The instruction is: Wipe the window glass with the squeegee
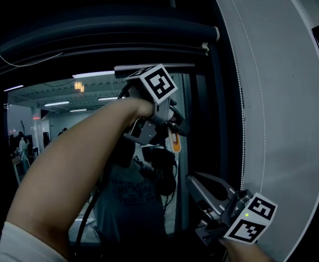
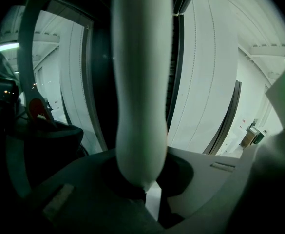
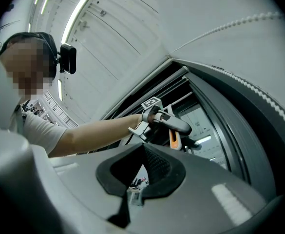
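My left gripper [image 1: 172, 119] is raised against the dark window glass [image 1: 66, 124] and is shut on the squeegee. The squeegee's thin dark blade [image 1: 159, 66] lies level just above the marker cube, near the top of the pane. An orange part of the squeegee [image 1: 175, 142] hangs below the jaws. In the left gripper view the pale handle [image 2: 142, 82] stands upright, clamped in the left gripper [image 2: 144, 179]. My right gripper [image 1: 196, 183] hangs low at the right, shut and empty. From the right gripper [image 3: 141, 167] I see the left gripper [image 3: 154, 115] and the orange part [image 3: 174, 139].
A white roller blind [image 1: 279, 91] with a bead chain [image 1: 241, 119] hangs right of the pane. A dark rolled blind [image 1: 94, 37] runs along the window's top. A dark frame post [image 1: 216, 119] separates glass and blind. The glass reflects a person and ceiling lights.
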`<state>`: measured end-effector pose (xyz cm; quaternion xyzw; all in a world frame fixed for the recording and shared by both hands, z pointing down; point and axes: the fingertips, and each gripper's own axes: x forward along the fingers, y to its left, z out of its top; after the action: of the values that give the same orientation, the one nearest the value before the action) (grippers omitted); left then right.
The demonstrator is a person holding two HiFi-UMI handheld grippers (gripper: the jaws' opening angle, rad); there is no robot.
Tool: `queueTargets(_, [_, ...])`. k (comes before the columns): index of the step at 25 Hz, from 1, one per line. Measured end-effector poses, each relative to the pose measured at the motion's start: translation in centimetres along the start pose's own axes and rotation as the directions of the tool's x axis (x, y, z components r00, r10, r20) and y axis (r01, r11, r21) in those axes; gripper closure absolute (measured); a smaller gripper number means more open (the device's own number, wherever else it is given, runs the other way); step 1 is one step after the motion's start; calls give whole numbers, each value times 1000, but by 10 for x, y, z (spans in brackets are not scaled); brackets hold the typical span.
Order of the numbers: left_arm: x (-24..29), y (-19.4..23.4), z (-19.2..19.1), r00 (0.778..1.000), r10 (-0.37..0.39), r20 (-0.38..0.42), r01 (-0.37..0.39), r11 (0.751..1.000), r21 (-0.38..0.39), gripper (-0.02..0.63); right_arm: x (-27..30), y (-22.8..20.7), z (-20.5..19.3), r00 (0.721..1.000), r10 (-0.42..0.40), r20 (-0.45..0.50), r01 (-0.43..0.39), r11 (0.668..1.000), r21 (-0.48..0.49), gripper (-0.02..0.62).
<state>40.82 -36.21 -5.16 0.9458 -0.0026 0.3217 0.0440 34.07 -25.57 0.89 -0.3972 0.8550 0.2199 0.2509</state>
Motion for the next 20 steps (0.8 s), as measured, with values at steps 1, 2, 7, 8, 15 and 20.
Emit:
queueTargets(1, [0,0,0,1000,-4,0,4,1000,-3,592,0,0,0,1000,-1,0,1,1000,2,591])
queueTargets(2, [1,0,0,1000,-11,-1,11,1000,-7,591,1,0,0,1000,-1,-1,1,1000,4,591])
queueTargets(7, [3,1,-1,999,-29,-14,29,1000,-7,592,1,-3,0,1000,-3,-5,3,1000,12,591])
queueTargets(8, [3,0,-2,999,-33,-18,33,999,-4,591,1,-4,1,1000,-4,-5,4,1000,14,591])
queueTargets(15, [7,3,-3,998,-62,-25,61,998,-33,592,7,-11,11,1000,-3,-11,3,1000,13,591])
queueTargets(20, [8,6,-5,997,-65,-37,63,997,-49,591,8,-14,20,1000,-9,-12,9,1000,22,591])
